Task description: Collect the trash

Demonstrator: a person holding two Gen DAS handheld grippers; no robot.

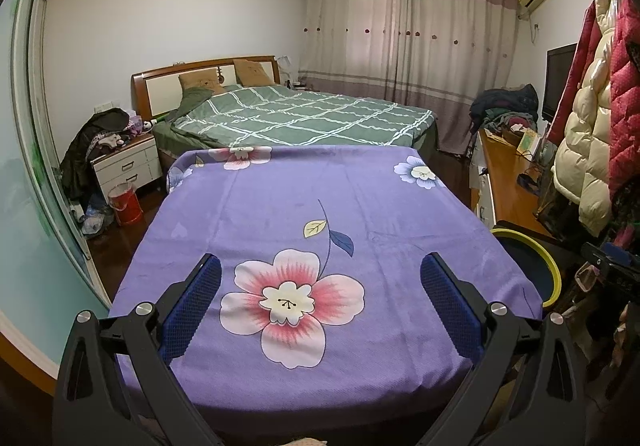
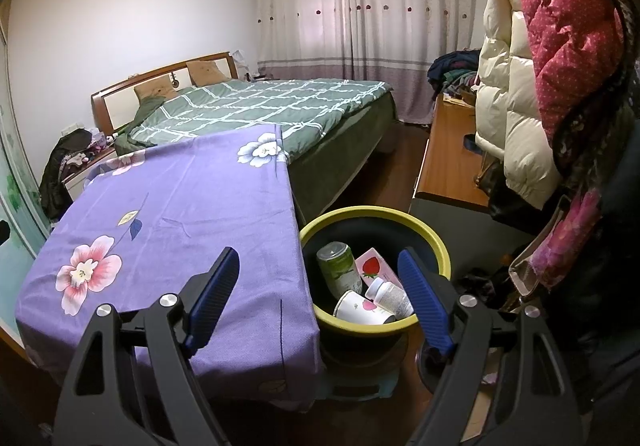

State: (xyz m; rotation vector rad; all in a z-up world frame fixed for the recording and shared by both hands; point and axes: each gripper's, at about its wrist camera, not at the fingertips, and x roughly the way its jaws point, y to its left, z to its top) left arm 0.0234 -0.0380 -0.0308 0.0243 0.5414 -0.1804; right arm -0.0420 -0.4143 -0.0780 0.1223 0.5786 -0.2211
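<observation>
A dark bin with a yellow rim point(image 2: 400, 216) stands on the floor right of the purple flowered table point(image 2: 172, 230). Inside it lie a green can point(image 2: 339, 267), a pink strawberry carton point(image 2: 374, 266), a white paper cup point(image 2: 358, 308) and a small white bottle point(image 2: 390, 296). My right gripper point(image 2: 320, 264) is open and empty, above the table's right edge and the bin. My left gripper point(image 1: 320, 270) is open and empty over the purple cloth point(image 1: 320, 214). The bin's rim point(image 1: 550, 266) shows at the right in the left wrist view.
A bed with a green checked quilt point(image 1: 304, 118) lies behind the table. A white nightstand point(image 1: 128, 166) and red bucket point(image 1: 126, 204) stand at the left. A wooden desk point(image 2: 450, 162) and hanging coats point(image 2: 520, 94) crowd the right side.
</observation>
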